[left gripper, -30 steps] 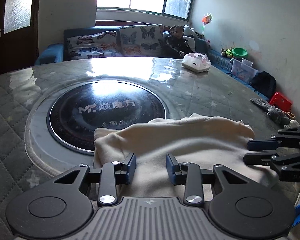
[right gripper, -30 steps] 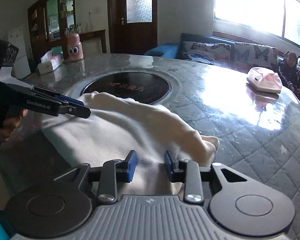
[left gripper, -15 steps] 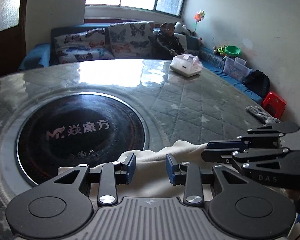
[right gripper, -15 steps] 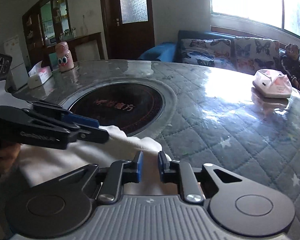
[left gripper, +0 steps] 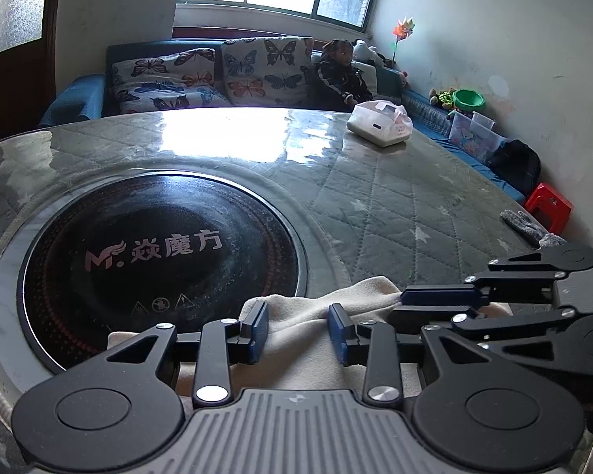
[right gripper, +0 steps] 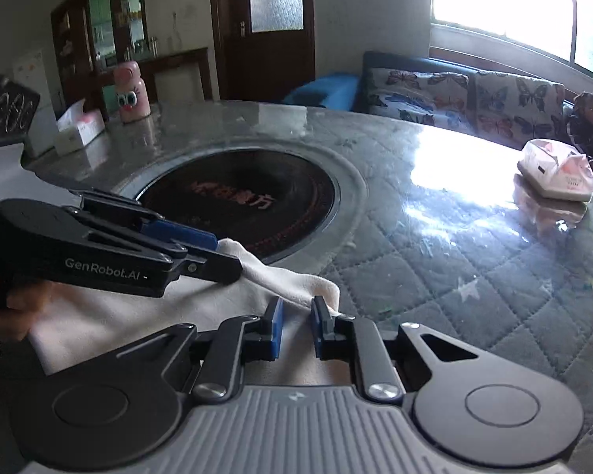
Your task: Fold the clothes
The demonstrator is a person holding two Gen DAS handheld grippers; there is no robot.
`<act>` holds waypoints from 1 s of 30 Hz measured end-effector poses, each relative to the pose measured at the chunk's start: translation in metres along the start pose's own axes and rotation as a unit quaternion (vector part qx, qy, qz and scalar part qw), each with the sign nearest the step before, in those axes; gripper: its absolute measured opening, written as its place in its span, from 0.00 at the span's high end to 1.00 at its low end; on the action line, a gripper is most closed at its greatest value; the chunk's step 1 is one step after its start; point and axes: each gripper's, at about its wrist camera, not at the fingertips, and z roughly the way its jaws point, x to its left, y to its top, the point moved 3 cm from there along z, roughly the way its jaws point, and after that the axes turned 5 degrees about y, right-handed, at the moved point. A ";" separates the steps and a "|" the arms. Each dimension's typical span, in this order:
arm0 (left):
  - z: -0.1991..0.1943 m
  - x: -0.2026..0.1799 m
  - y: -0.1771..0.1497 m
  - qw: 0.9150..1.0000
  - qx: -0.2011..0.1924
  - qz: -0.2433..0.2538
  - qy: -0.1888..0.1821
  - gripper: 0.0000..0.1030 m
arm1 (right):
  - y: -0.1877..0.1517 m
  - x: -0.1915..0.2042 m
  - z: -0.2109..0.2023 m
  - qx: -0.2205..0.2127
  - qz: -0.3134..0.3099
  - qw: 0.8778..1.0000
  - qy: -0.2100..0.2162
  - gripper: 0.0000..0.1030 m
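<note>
Left wrist view:
Cloth (left gripper: 296,339): cream, soft fleecy knit, bunched at near edge of worktop (left gripper: 395,205), just lapping the hob rim.
Left tongs (left gripper: 299,331): released, blue pads wide apart w/ cloth lying between & under them; not pinching it.
Right tongs (left gripper: 427,305): come in from the right, blue pad over black one, tips on the cloth's right end; clenched or not – cannot tell from this side.
Hob (left gripper: 158,256): round black glass disc set in worktop, pale ring round it, white logo + characters.
Worktop surface: grey quilted diamond stitch w/ stars under a glossy clear sheet, strong window glare.
Tissue pack (left gripper: 379,122): soft white plastic pack, far right of worktop, well apart from cloth.
Green bowl (left gripper: 468,99): on ledge by wall; contents not visible.
Clear bin (left gripper: 472,136): see-through plastic box below the bowl; contents unclear.
Red stool (left gripper: 549,205): plastic, beside worktop edge.

Right wrist view:
Right tongs (right gripper: 296,326): narrow gap btw pads, a raised fold of cloth (right gripper: 233,308) sits in that gap; pads look short of gripping, so released.
Left tongs (right gripper: 207,254): black, lettered side, tips resting on the cloth's upper edge near the hob (right gripper: 249,201).
Tissue box (right gripper: 79,130): white card box, tissue poking out the top, far left of worktop (right gripper: 454,268).
Pink bottle (right gripper: 130,93): rounded, cartoon eyes, just beside that box.
Tissue pack (right gripper: 557,170): far right, mirrored in the gloss.
</note>
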 end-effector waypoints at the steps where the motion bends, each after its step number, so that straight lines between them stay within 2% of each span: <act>1: 0.000 0.000 0.000 1.000 0.000 0.002 0.000 0.64 | 0.000 0.000 -0.005 -0.002 -0.001 1.000 0.000 0.87; 5: 0.001 -0.002 0.000 1.000 -0.002 0.008 0.004 0.64 | -0.006 0.007 -0.033 -0.004 -0.027 1.000 0.014 0.86; 10: 0.001 -0.004 -0.001 1.000 -0.005 0.010 0.011 0.64 | -0.033 0.026 -0.066 0.012 -0.053 0.998 0.044 0.86; 16: 0.001 -0.006 -0.002 1.000 -0.007 0.015 0.019 0.63 | -0.070 0.037 -0.089 0.024 -0.061 0.997 0.034 0.87; 20: -0.004 -0.007 -0.002 0.999 -0.010 0.020 0.029 0.63 | -0.067 0.034 -0.097 0.012 -0.045 0.998 0.041 0.86; 24: -0.029 -0.010 -0.006 0.998 -0.035 0.033 0.032 0.64 | -0.055 0.041 -0.097 0.002 -0.057 0.997 0.045 0.85; 30: -0.062 0.001 -0.037 0.997 -0.047 0.036 0.040 0.64 | -0.037 0.057 -0.086 -0.008 -0.075 0.996 0.054 0.85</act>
